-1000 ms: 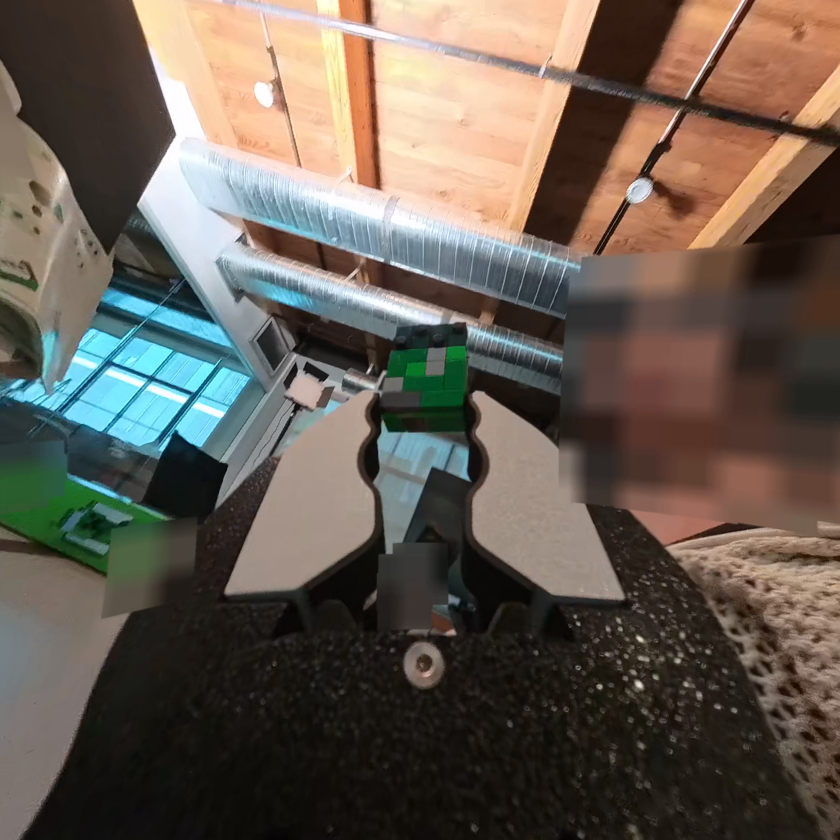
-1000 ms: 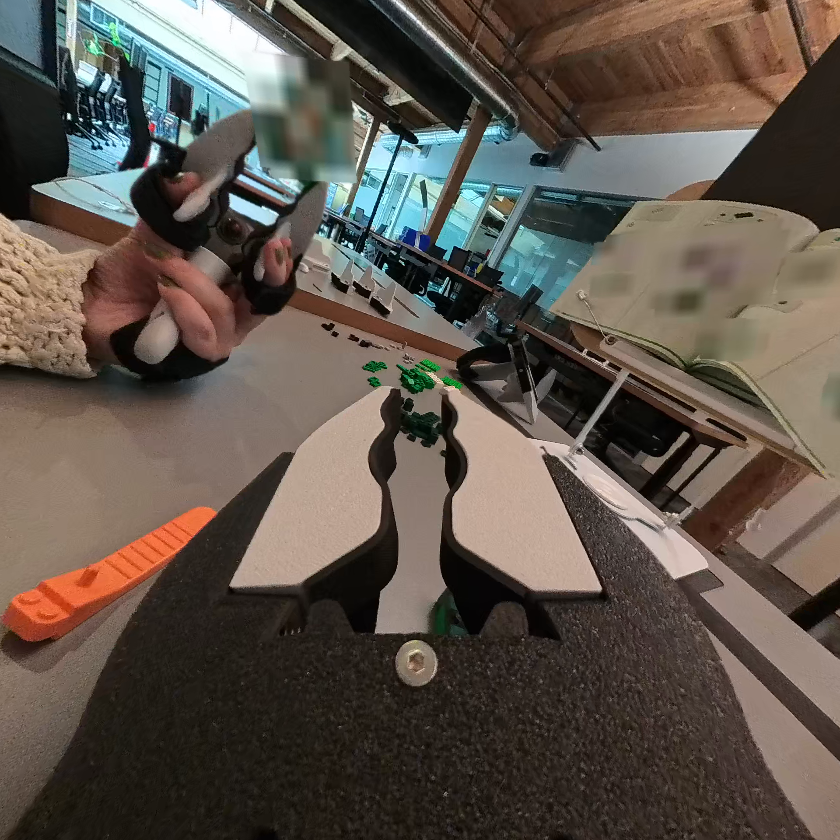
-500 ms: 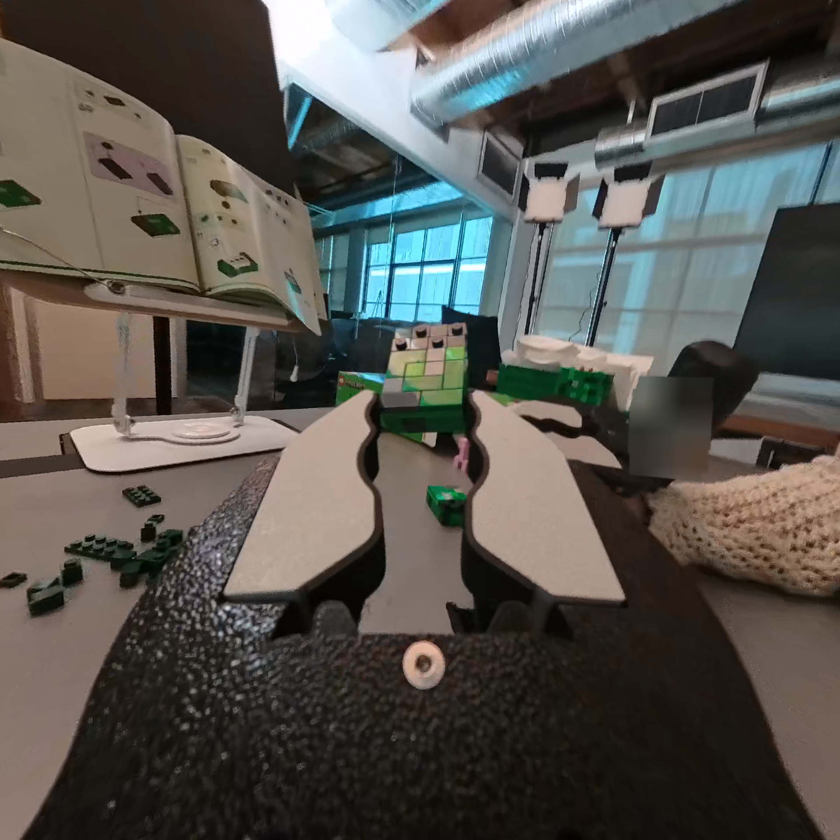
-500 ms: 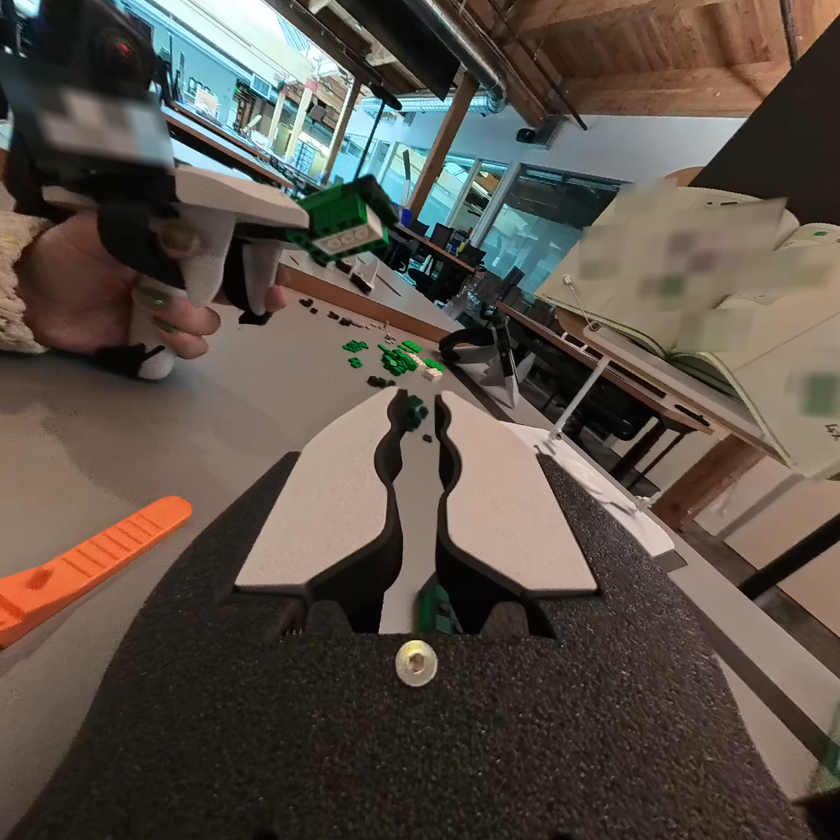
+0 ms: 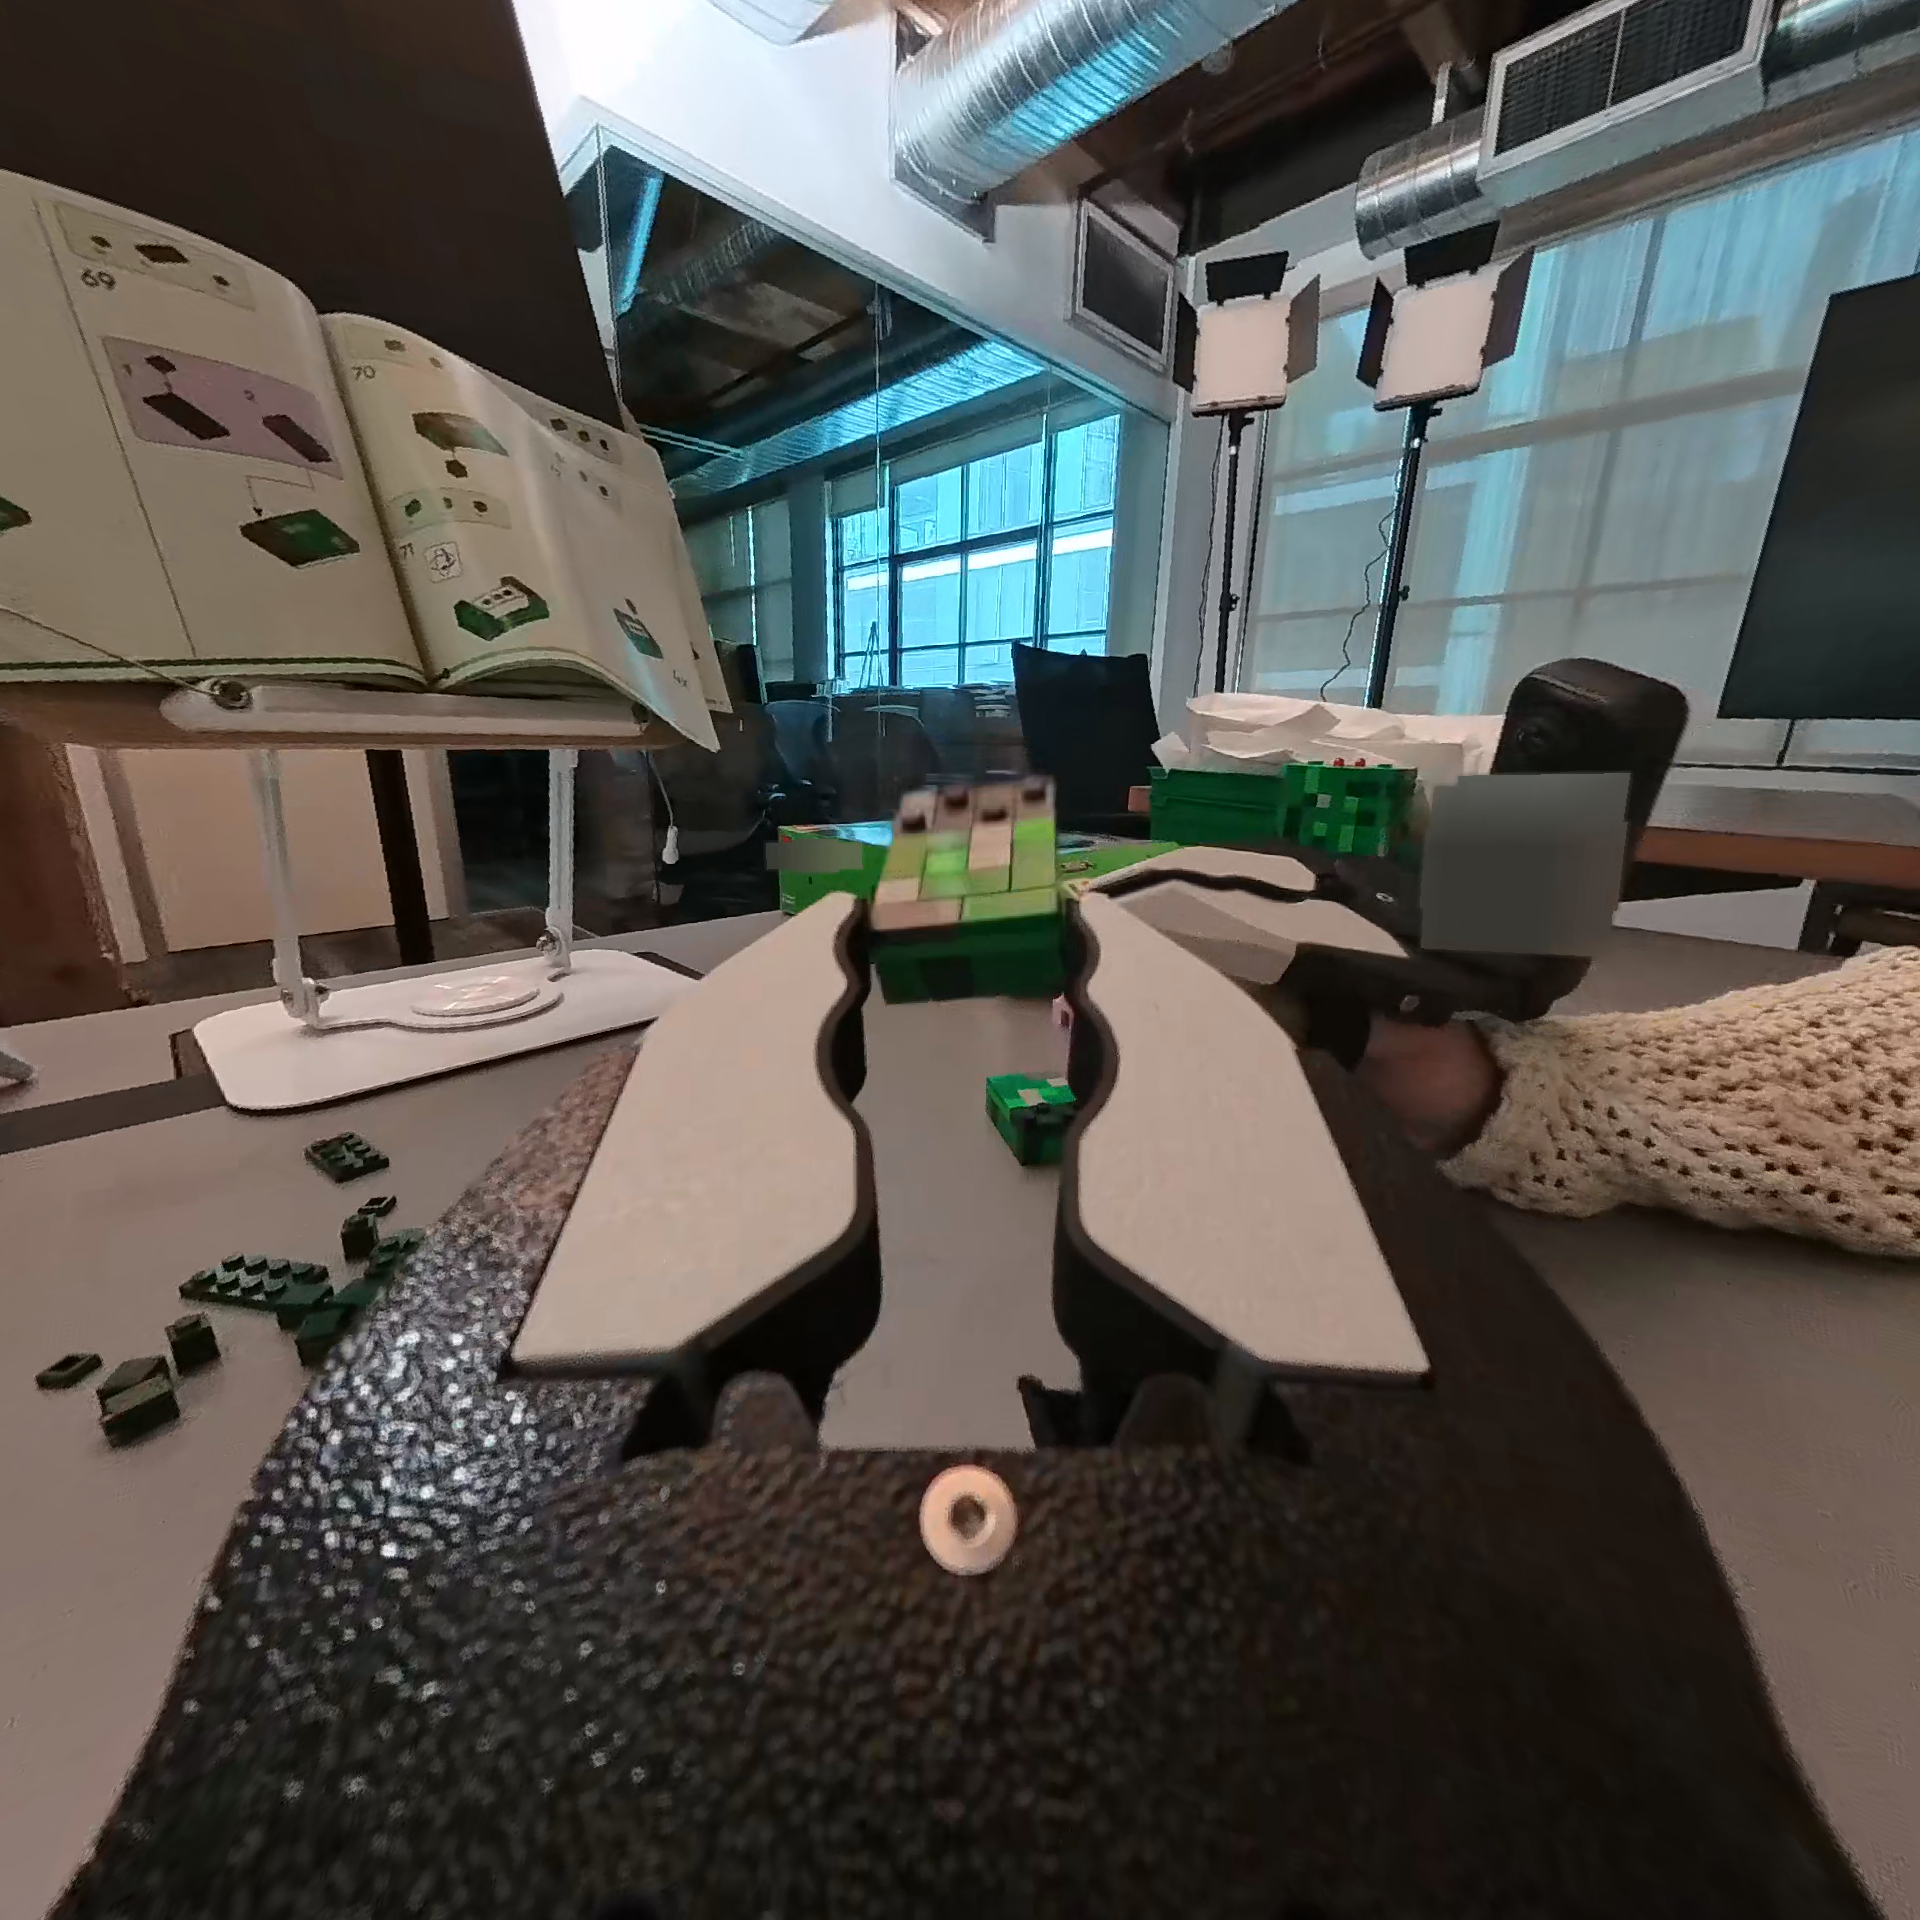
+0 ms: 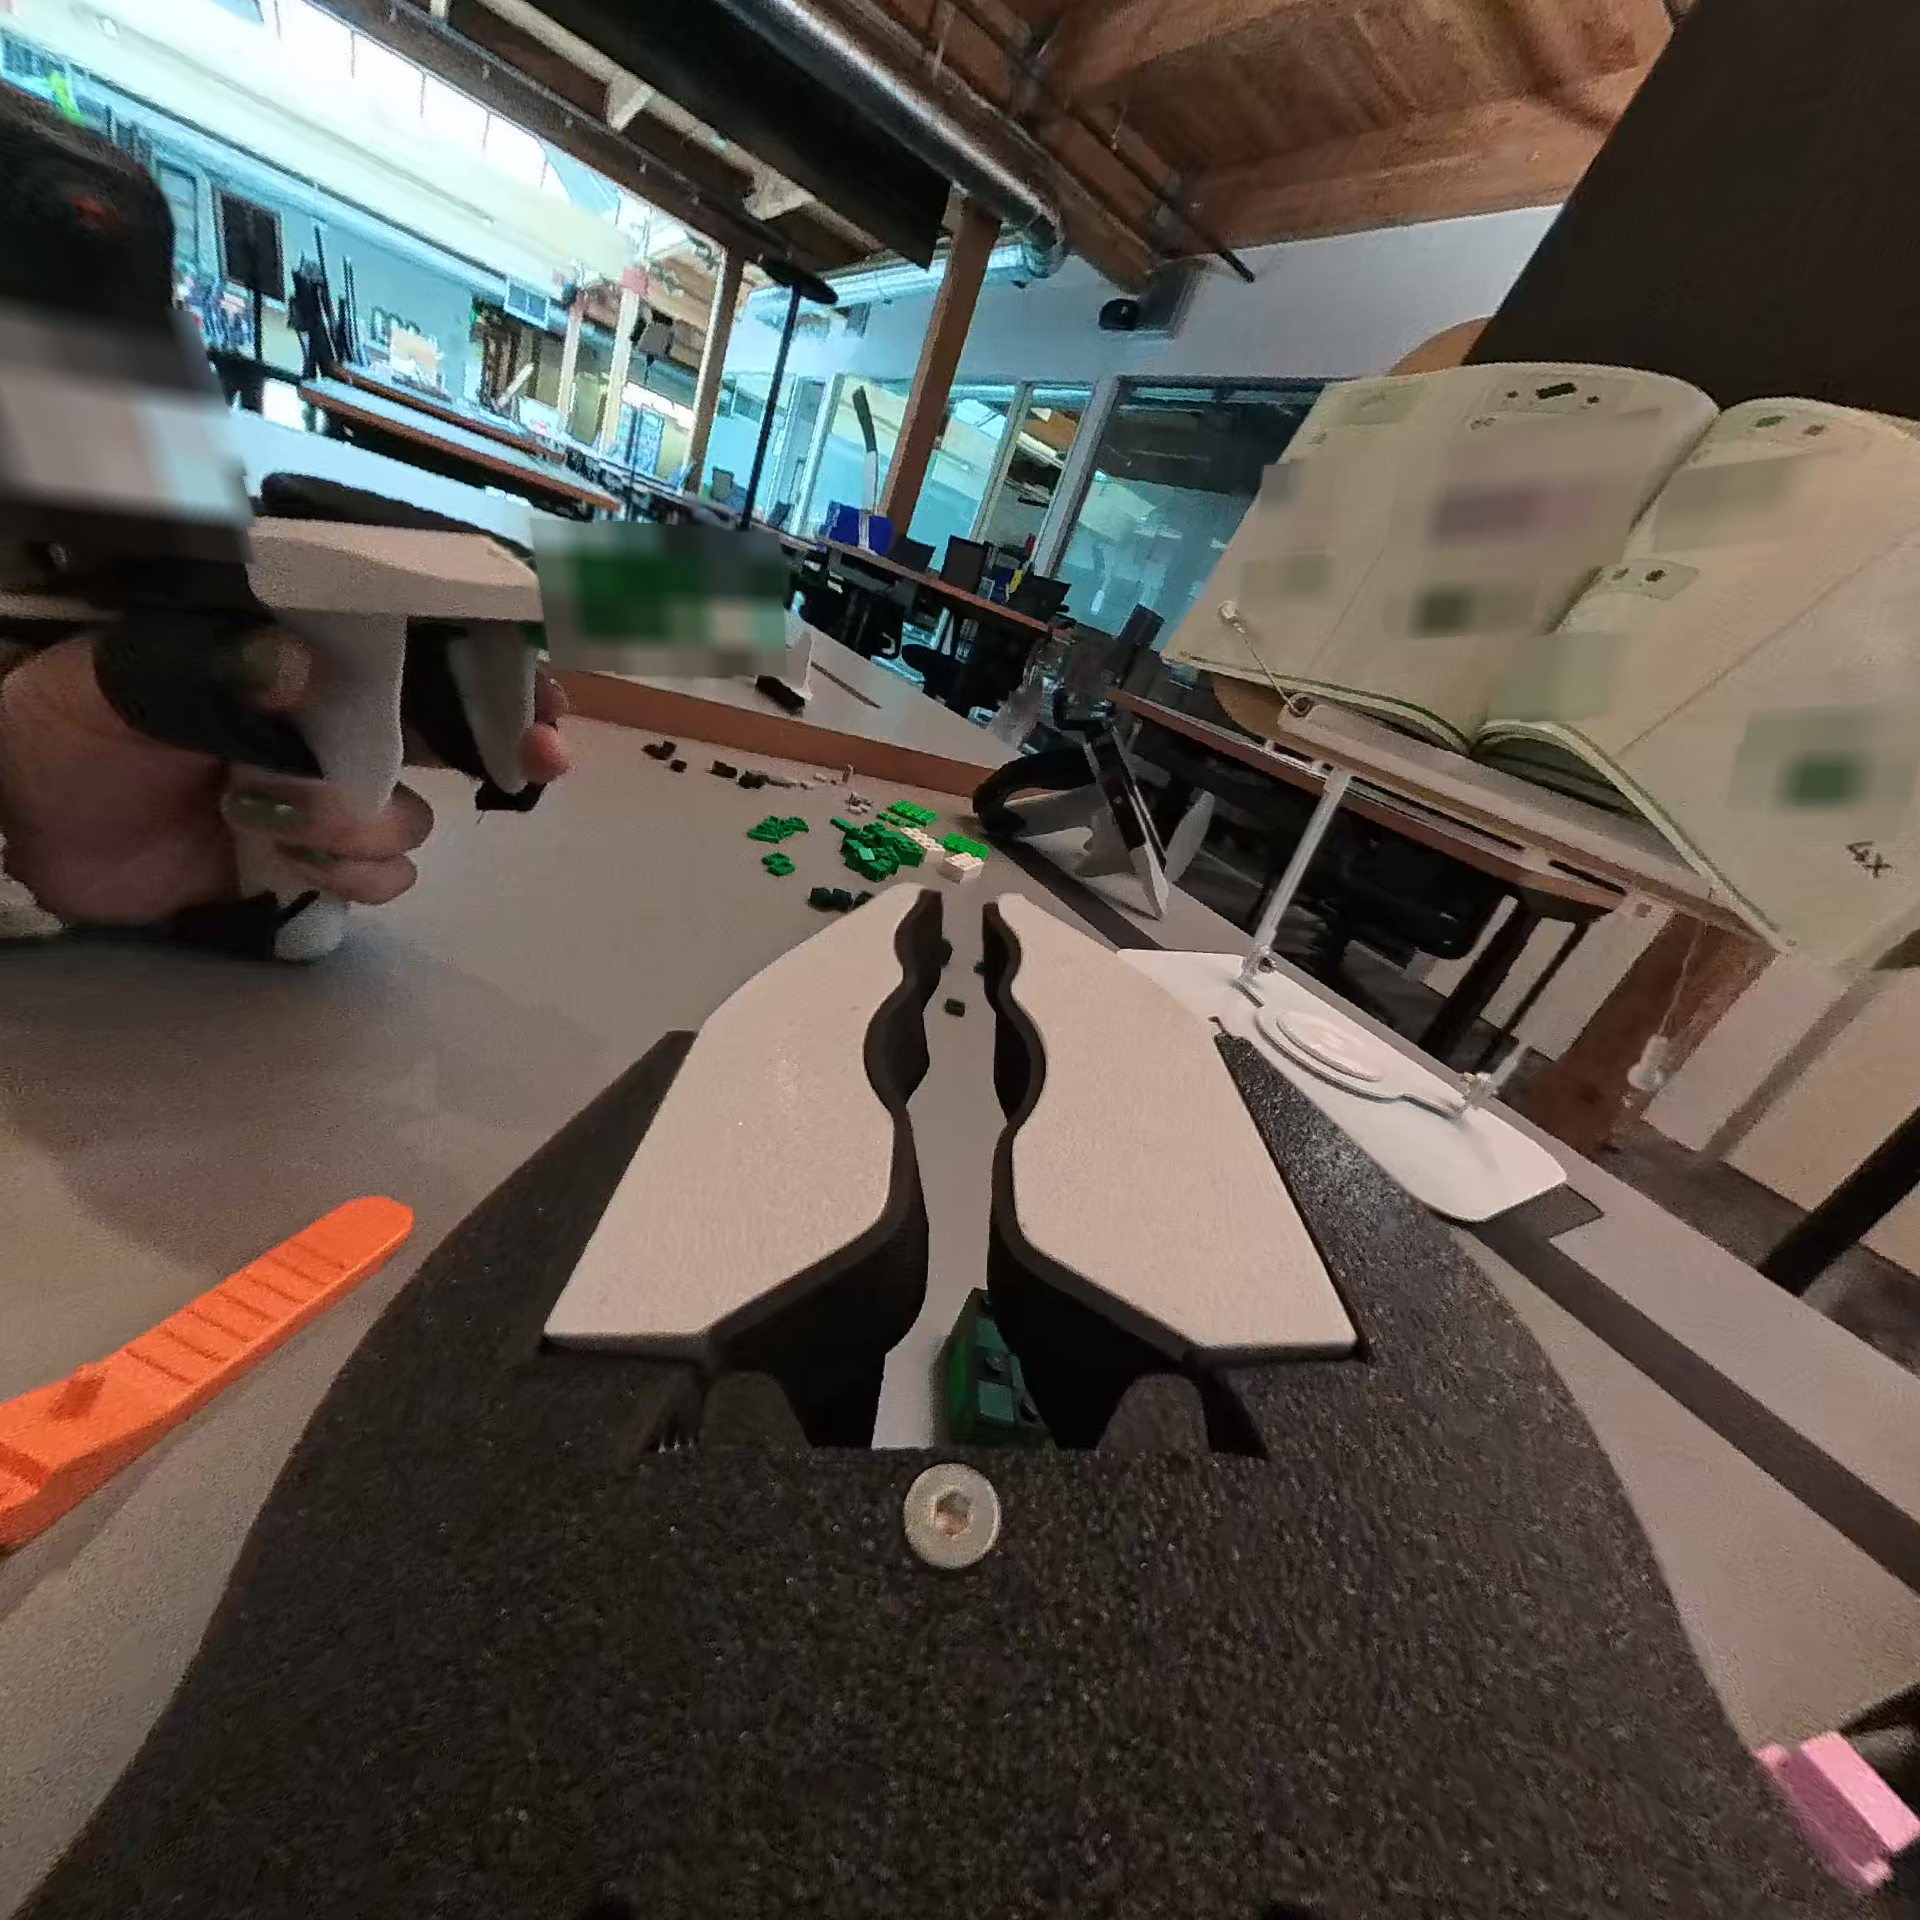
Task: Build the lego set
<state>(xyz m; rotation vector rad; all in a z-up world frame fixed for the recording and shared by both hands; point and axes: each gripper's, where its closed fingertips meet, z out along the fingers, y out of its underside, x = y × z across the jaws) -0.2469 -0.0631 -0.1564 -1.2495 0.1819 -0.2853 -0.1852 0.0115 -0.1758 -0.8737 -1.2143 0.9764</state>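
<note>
My left gripper (image 5: 966, 925) is shut on a green, white and grey lego assembly (image 5: 971, 894) and holds it level above the grey table (image 5: 935, 1247). In the right wrist view this gripper (image 6: 540, 623) shows at the left in a person's hand, its load under a blurred patch. My right gripper (image 6: 961, 914) is shut with only a thin gap and nothing between its tips, low over the table. It shows in the left wrist view (image 5: 1101, 894) just right of the assembly. A small green block (image 5: 1029, 1117) lies on the table and shows under my right fingers (image 6: 982, 1382).
An open instruction book (image 5: 312, 499) rests on a white stand (image 5: 416, 1023). Dark green pieces (image 5: 260, 1288) lie on the left. A pile of green and white bricks (image 6: 883, 842) lies ahead, an orange brick separator (image 6: 187, 1340) at the left, a pink piece (image 6: 1839, 1808) lower right. A green box (image 5: 1278, 821) stands behind. Some 11 centimetres of space lies between my two pairs of fingers. My left tips are about 20 centimetres from the small green block (image 5: 1029, 1117), my right tips only 11 centimetres.
My left gripper has swung down from pointing at the ceiling to level over the table, still holding the assembly. My right gripper has shifted only a little, staying shut.
</note>
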